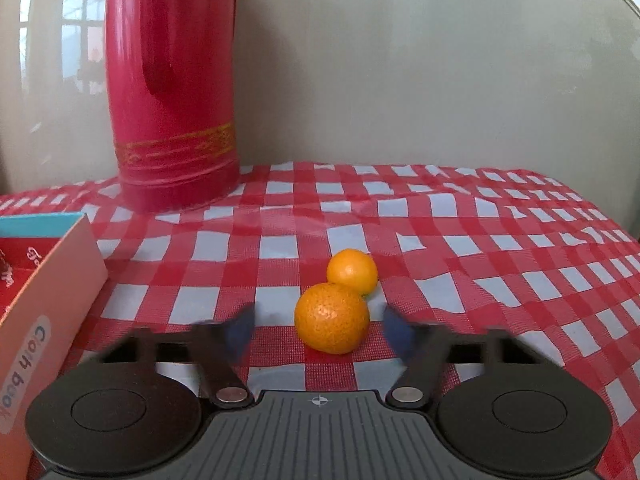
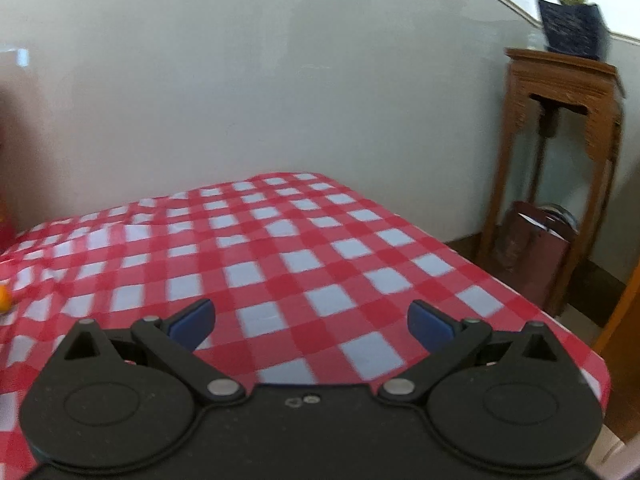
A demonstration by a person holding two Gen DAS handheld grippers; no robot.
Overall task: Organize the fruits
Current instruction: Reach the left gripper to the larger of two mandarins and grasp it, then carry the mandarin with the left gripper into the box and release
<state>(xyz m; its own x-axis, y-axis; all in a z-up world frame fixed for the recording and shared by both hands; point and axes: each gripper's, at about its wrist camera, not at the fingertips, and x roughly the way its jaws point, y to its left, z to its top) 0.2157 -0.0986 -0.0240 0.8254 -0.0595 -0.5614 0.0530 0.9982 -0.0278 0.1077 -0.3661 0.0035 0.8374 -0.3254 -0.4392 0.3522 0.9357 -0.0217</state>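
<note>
Only the left wrist view showed two round orange tangerines (image 1: 331,318) touching on the red-checked tablecloth (image 1: 480,248), the nearer between the left gripper's (image 1: 320,330) blurred, untouching pads, beside an open cardboard box (image 1: 48,292) with unclear red contents. The right gripper (image 2: 311,326) hung open, empty.

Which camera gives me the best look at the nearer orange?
The left wrist view: the nearer orange sits whole and sharp between the left gripper fingers, touching the farther orange. The right wrist view shows only an orange sliver at its left edge.
</note>
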